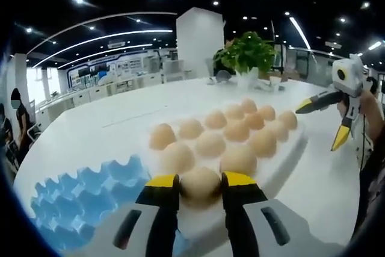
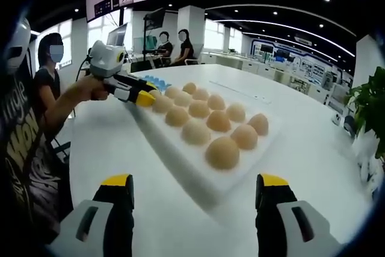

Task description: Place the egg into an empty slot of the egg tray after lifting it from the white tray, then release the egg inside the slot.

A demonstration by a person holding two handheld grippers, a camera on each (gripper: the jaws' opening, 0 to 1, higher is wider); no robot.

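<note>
while pale tan egg (image 1: 200,183) is pinched by left gripper (image 1: 200,189) at near edge of white foam tray (image 1: 287,156), straight lift advised, then carried to blue moulded egg tray (image 1: 84,200); right gripper (image 2: 195,192) spread, idle

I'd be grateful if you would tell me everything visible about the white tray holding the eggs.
The white tray is a flat, matte, rectangular slab, foam-like in look, lying flat on the white table. It carries tan eggs in rows, the blue egg tray beside one end. There the left gripper has its jaws around the nearest egg.
</note>
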